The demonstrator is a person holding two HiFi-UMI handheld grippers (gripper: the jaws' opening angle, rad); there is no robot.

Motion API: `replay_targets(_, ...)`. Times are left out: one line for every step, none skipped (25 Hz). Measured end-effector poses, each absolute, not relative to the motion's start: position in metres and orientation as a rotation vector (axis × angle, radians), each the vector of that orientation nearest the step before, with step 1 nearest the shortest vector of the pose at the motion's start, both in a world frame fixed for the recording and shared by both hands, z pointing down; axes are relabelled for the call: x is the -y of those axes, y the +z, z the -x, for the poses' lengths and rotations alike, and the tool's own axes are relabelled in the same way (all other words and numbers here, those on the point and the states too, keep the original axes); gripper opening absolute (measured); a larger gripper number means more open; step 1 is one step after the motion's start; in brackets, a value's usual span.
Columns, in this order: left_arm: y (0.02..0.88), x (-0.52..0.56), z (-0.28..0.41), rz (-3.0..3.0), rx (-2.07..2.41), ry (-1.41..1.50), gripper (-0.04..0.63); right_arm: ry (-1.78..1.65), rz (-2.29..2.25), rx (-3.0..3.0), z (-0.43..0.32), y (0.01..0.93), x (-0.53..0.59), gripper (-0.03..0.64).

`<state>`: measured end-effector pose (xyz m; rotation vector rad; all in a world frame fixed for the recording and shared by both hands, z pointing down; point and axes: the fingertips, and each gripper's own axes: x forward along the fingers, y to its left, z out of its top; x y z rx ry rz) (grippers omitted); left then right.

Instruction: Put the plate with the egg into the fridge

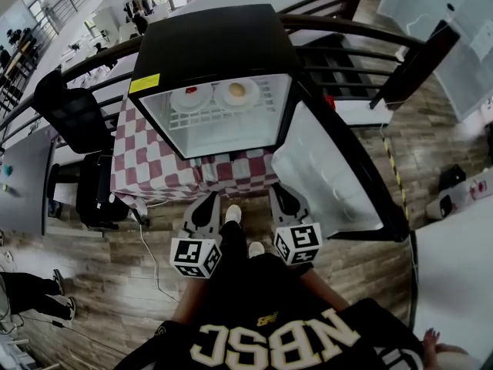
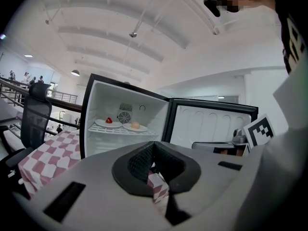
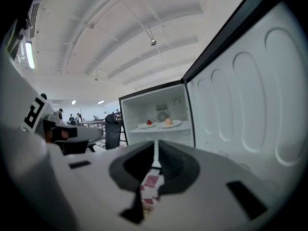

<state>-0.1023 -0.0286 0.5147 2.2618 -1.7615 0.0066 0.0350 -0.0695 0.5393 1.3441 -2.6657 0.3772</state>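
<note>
The small black fridge (image 1: 212,52) stands open on a table. On its wire shelf the white plate with the egg (image 1: 236,91) lies beside a second plate with a red item (image 1: 191,96). Both plates also show in the left gripper view, egg plate (image 2: 135,126) and red-item plate (image 2: 109,121), and in the right gripper view, egg plate (image 3: 168,122). My left gripper (image 1: 209,199) and right gripper (image 1: 276,190) hang low in front of the table, well short of the fridge. Both are shut with nothing between their jaws.
The fridge door (image 1: 327,168) swings out to the right, close beside my right gripper. A red-and-white checked cloth (image 1: 154,168) covers the table. A black office chair (image 1: 73,114) stands at the left, a curved dark railing (image 1: 362,33) runs behind, and a cable (image 1: 150,260) trails on the wooden floor.
</note>
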Motion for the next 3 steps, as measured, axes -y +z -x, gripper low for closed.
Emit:
replay_targets(0.5147, 0.0304, 0.1007, -2.267, 1.757, 0.011, 0.021, 0.376, -1.342, 2.669, -0.0337, 0.5393, 0.0709, 0.04)
replay_targets(0.5145, 0.0322, 0.0994, -2.272, 1.752, 0.015, 0.021, 0.376, -1.338, 2.674, -0.032, 0.5393, 0.0724, 0.04)
replay_targets(0.5144, 0.034, 0.0982, -2.276, 1.749, 0.02, 0.021, 0.377, -1.334, 2.678, -0.0301, 0.5394, 0.0739, 0.04)
